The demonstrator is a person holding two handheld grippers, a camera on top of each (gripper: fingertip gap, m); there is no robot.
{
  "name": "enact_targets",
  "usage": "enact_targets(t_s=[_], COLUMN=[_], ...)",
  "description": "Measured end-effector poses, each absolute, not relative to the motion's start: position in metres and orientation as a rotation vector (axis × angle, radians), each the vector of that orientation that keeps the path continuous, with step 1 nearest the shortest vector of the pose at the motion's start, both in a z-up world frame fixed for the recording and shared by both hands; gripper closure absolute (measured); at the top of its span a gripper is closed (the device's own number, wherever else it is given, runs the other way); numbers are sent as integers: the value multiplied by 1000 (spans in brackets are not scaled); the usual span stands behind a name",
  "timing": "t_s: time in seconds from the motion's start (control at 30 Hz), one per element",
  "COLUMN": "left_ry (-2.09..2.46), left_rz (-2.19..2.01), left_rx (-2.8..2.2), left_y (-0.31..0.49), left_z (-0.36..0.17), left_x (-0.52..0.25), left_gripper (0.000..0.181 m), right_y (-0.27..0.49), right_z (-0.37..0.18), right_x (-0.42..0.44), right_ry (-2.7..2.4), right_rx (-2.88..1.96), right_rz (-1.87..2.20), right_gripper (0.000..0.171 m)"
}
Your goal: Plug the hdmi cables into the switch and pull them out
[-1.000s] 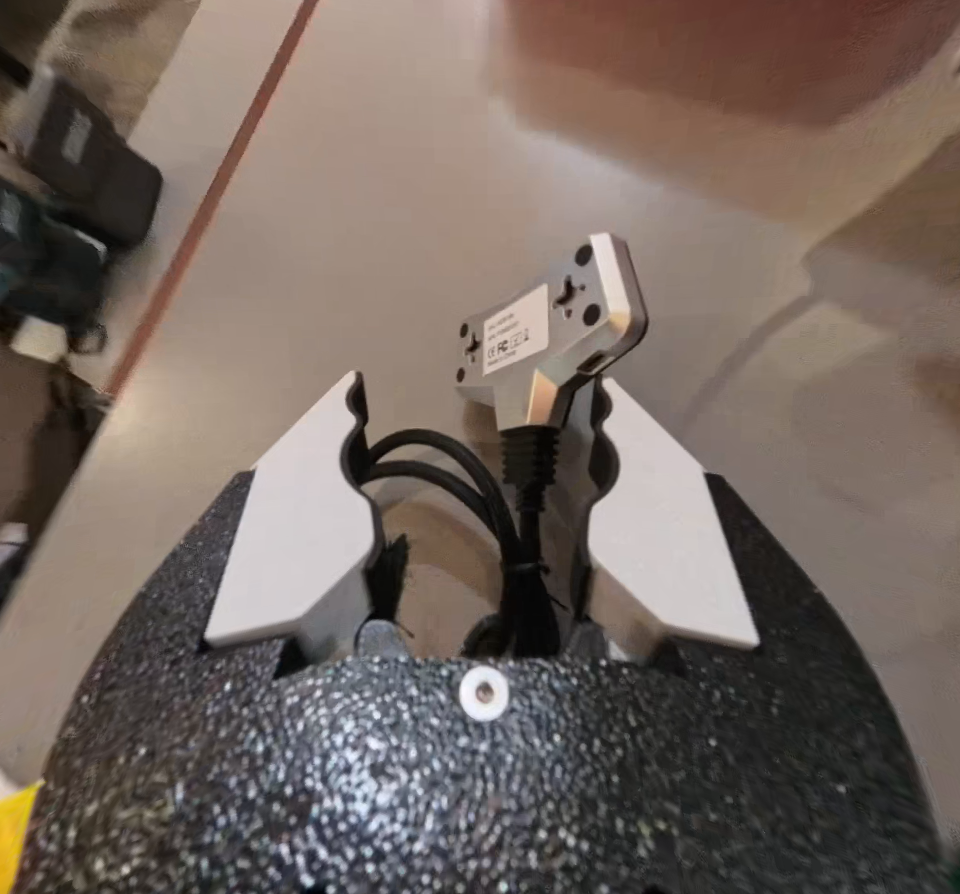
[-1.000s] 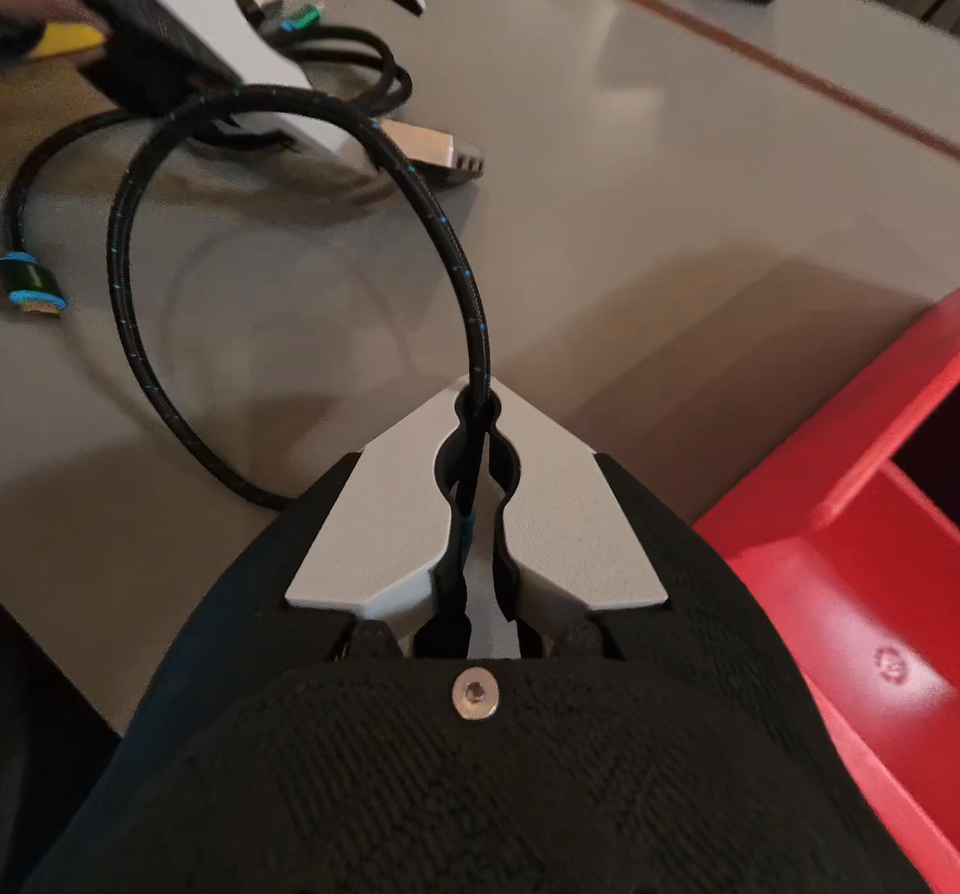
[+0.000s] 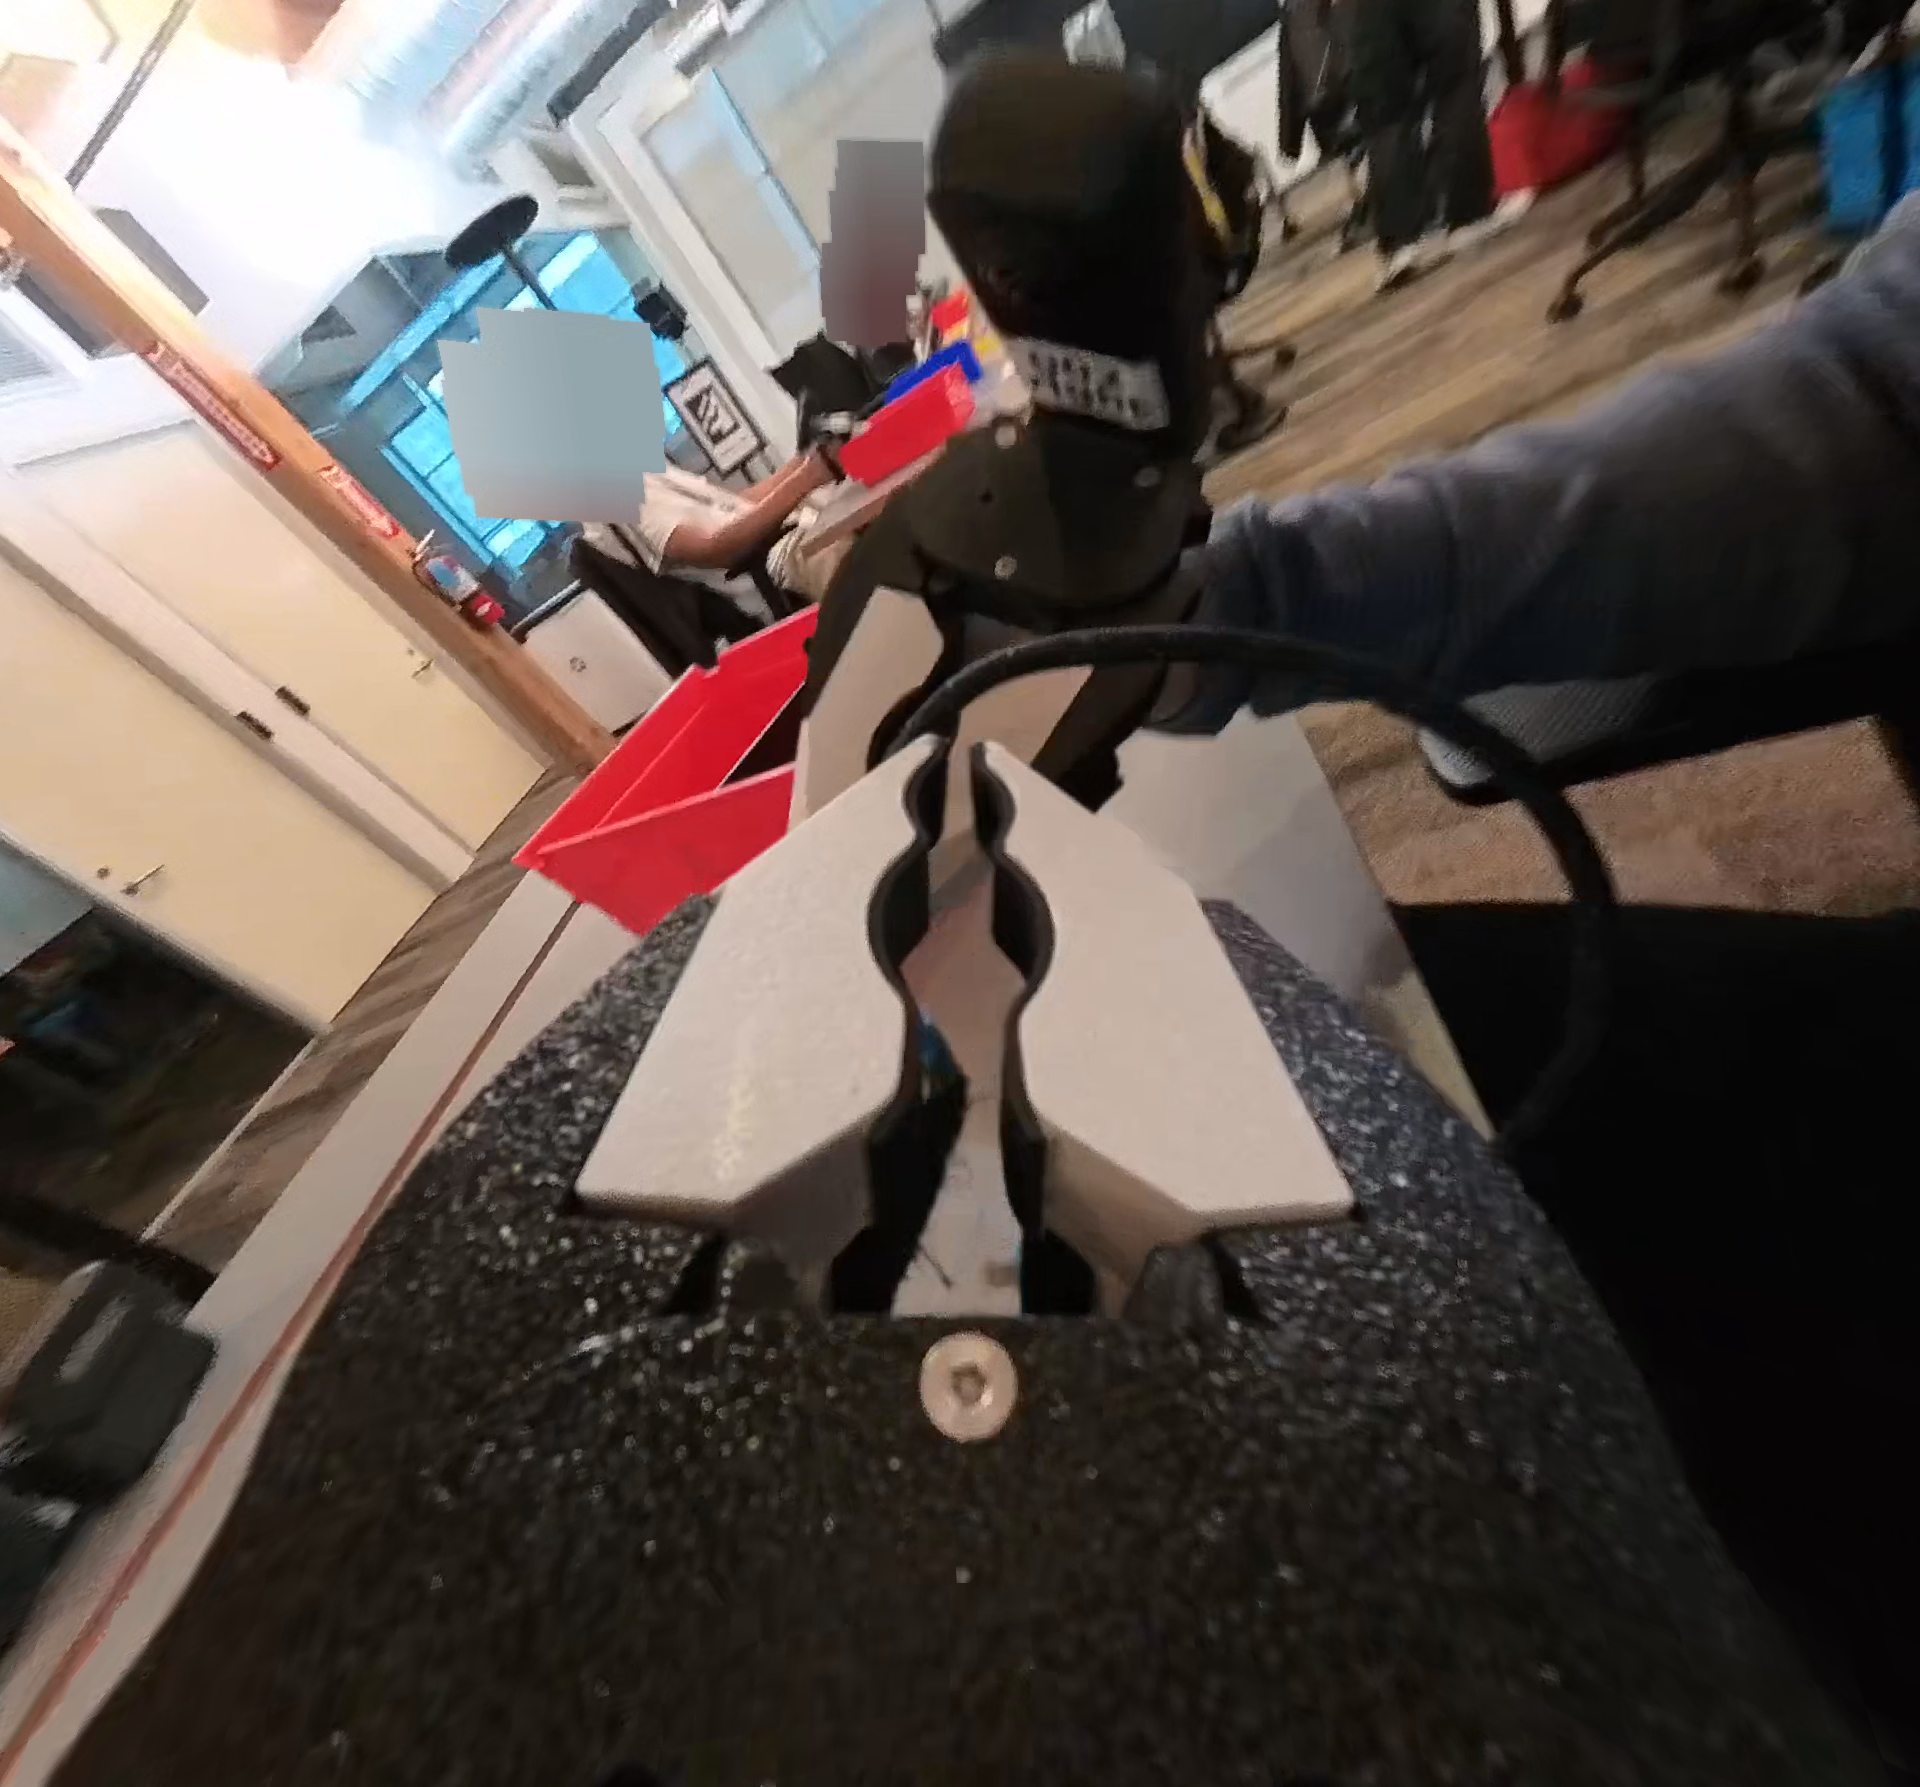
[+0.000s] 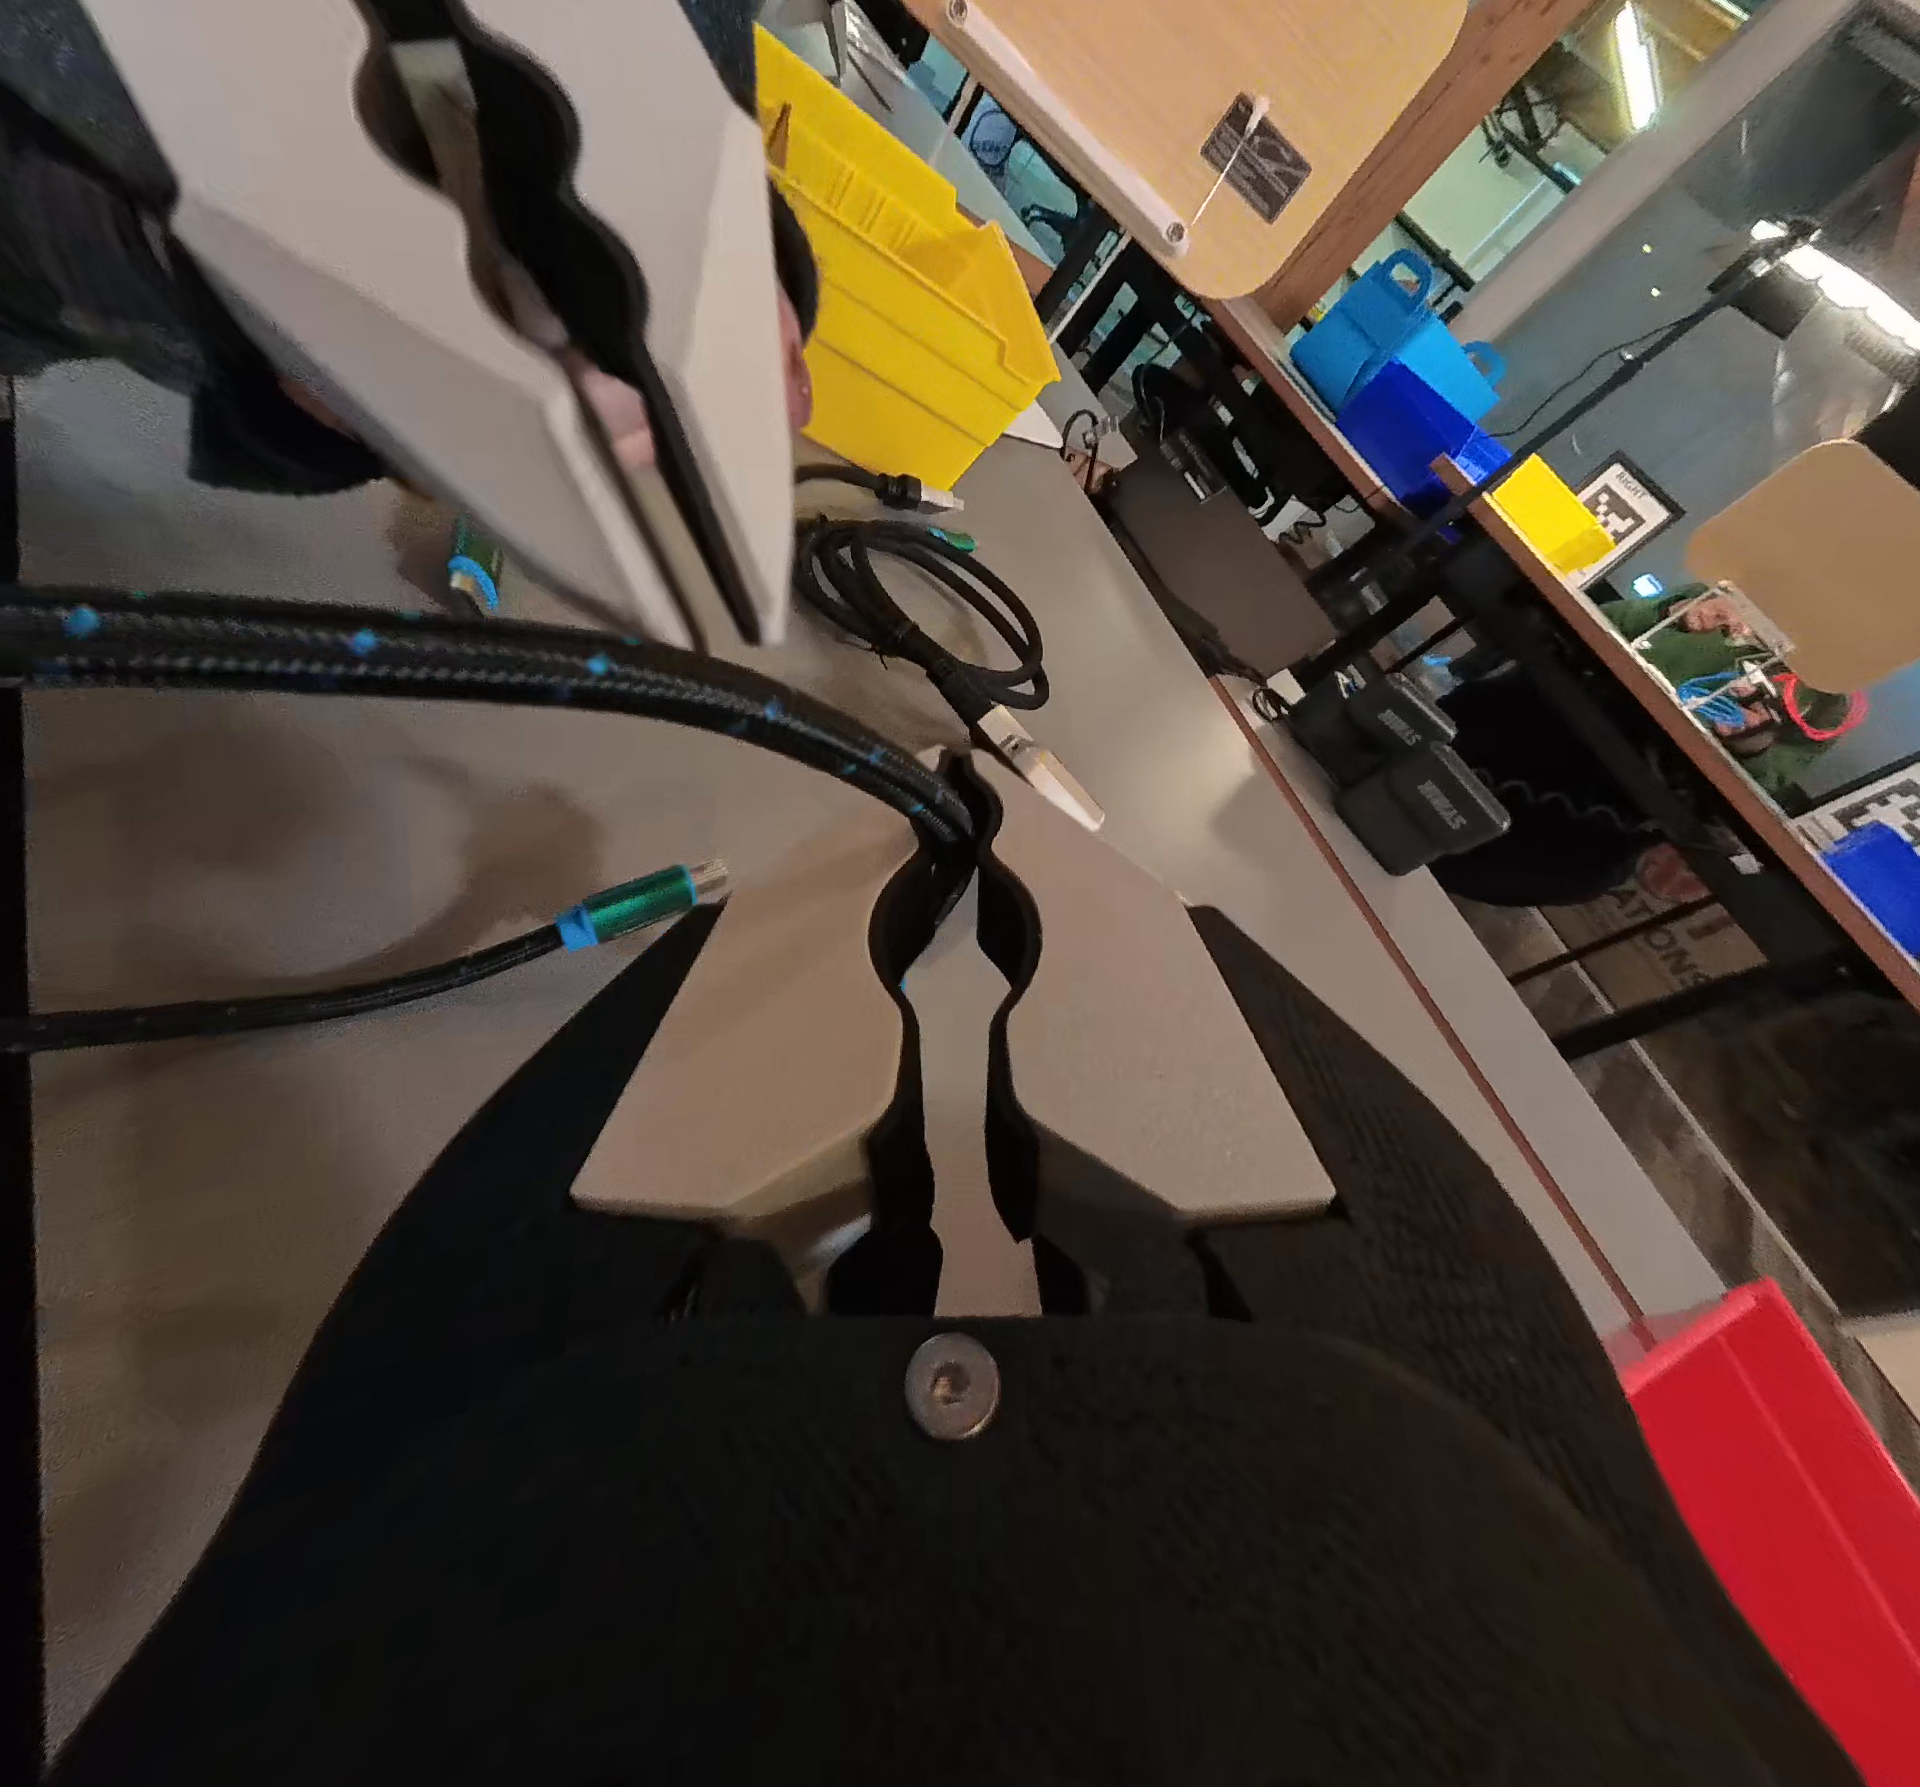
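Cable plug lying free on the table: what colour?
Green plug with a blue collar; right wrist view.

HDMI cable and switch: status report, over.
Right tongs shut on braided HDMI cable. Left tongs shut, nothing seen held. Switch on table, green plug loose. Nothing blocking.

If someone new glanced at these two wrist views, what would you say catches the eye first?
Most striking is the braided black cable sweeping in from the left into the tips of the right gripper, which pinches it. Just above hangs the left gripper, its pale fingers nearly closed. In the left wrist view, a red bin glows at the table's far end, left of the fingertips.
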State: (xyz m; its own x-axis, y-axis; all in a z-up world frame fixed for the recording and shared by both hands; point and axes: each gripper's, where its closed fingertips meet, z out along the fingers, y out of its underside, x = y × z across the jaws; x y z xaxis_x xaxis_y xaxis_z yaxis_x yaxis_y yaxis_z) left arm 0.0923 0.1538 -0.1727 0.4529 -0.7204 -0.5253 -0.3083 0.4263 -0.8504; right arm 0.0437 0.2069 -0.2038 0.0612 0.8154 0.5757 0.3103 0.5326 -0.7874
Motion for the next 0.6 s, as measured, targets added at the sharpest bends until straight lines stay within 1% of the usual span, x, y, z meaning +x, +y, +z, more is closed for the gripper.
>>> enact_targets(t_s=[0.03,0.07,0.13,0.27,0.4,0.5,0.6], left_ry=[1129,1108,999,839,706,691,732], left_rz=[-283,-214,-156,-547,-682,-812,-817], left_rx=[-1184,-1243,-1375,-1577,-1603,-1642,-1639], left_y=[159,168,185,185,192,193,196], left_z=[-178,-184,-196,-219,-221,-226,-232], left_x=[90,83,64,66,66,86,107], left_gripper=[174,172,157,124,123,113,114], right_y=[208,210,212,208,198,191,181], right_z=[-204,-204,-198,-176,-154,-142,-133], right_x=[44,46,49,56,61,61,59], right_ry=[-1519,-1512,-1476,-1365,-1265,-1209,-1179], right_rx=[-1017,-1026,-1031,-1022,-986,-966,-945], right_rz=[493,486,508,711,932,1055,1146], right_gripper=[171,171,171,171,171,171,171])
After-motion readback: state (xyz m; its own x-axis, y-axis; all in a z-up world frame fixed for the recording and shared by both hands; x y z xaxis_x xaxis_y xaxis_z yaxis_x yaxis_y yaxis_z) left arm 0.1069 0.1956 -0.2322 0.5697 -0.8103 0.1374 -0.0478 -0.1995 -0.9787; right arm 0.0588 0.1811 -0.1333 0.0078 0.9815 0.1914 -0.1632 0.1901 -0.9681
